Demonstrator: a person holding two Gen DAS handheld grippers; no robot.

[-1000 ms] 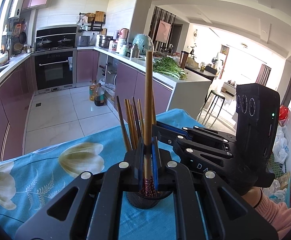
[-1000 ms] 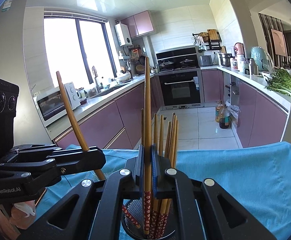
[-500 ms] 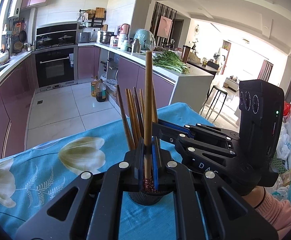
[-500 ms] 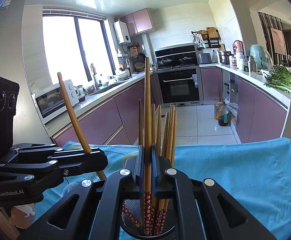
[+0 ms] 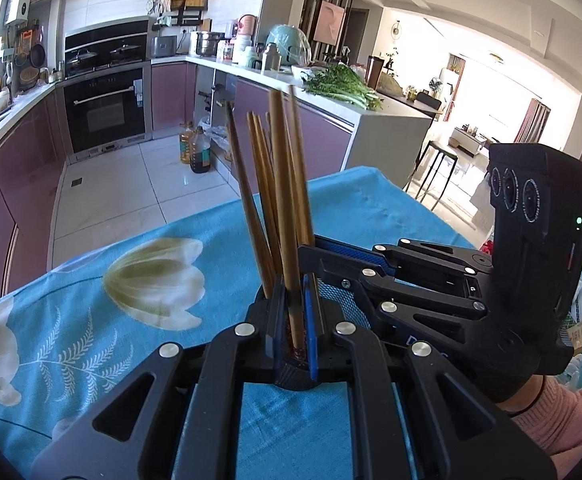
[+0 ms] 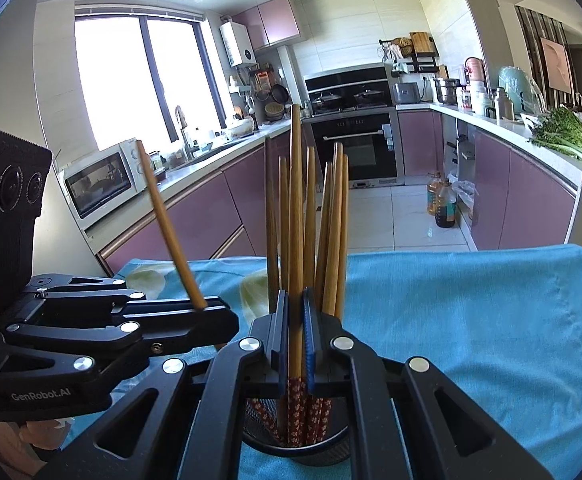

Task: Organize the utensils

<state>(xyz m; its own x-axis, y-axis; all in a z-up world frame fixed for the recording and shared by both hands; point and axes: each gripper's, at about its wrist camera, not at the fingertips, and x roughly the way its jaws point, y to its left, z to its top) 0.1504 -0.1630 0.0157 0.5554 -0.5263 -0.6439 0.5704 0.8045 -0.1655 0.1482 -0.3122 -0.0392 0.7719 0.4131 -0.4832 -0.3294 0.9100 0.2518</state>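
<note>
We have most chopsticks [image 6: 333,232] in the mesh holder [image 6: 297,446]; left gripper [image 5: 293,320] and right gripper [image 6: 295,336] each clamp one more, not yet released.

One mesh cup [image 6: 295,446] stands on the tablecloth [image 6: 471,320]. About eight chopsticks [image 6: 333,224] rise from the cup; a ninth [image 6: 169,228] tilts just left of it.

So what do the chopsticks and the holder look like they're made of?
Chopsticks: probably wood or bamboo, a plain matte tan shaft, with red floral-patterned lower ends that look lacquered or printed. Holder: seemingly black metal mesh, since its wall is a fine see-through grid with a solid dark rim; coated wire or plastic cannot be ruled out.
</note>
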